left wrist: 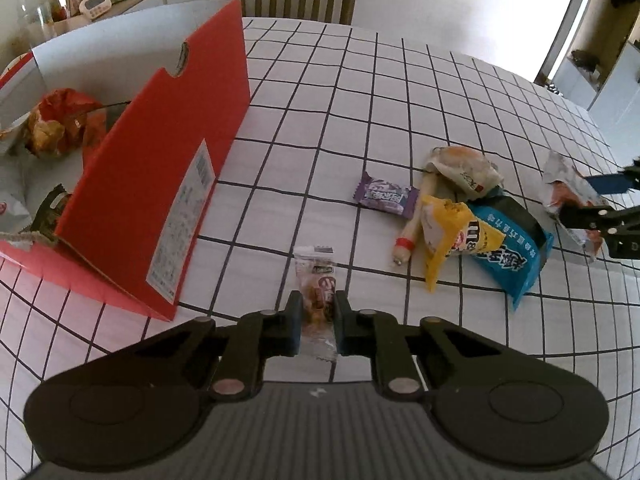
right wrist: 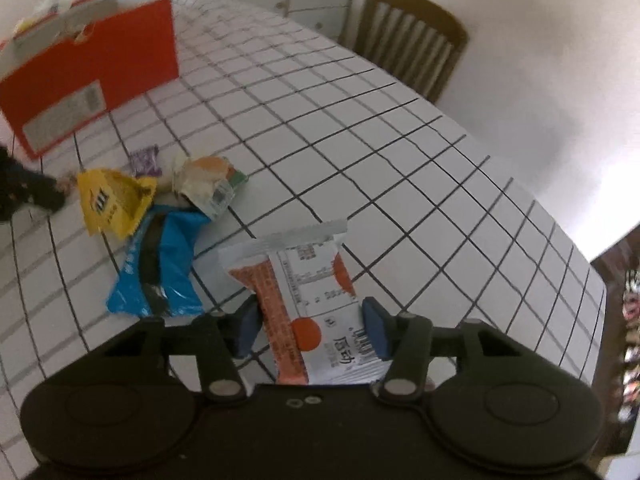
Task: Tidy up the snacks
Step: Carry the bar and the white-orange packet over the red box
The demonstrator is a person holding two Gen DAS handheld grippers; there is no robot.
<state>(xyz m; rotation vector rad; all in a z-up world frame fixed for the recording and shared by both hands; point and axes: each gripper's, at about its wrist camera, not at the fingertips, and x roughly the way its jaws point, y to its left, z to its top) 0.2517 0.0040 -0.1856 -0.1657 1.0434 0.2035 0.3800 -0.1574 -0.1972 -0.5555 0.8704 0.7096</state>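
Your left hand-held gripper [left wrist: 316, 312] pinches a small clear snack packet [left wrist: 318, 288] on the checked desk [left wrist: 360, 120]; your right hand-held gripper [right wrist: 310, 326] clamps an orange-and-white wrapper [right wrist: 308, 300] beside the snack pile [right wrist: 152, 216].

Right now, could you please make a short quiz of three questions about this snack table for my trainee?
1. True or false: the left gripper is shut on a small clear packet.
2. The right gripper holds: A) yellow bag B) white-and-orange packet C) blue bag.
3. What colour is the box?

Key: 1 true; 2 B; 3 red.
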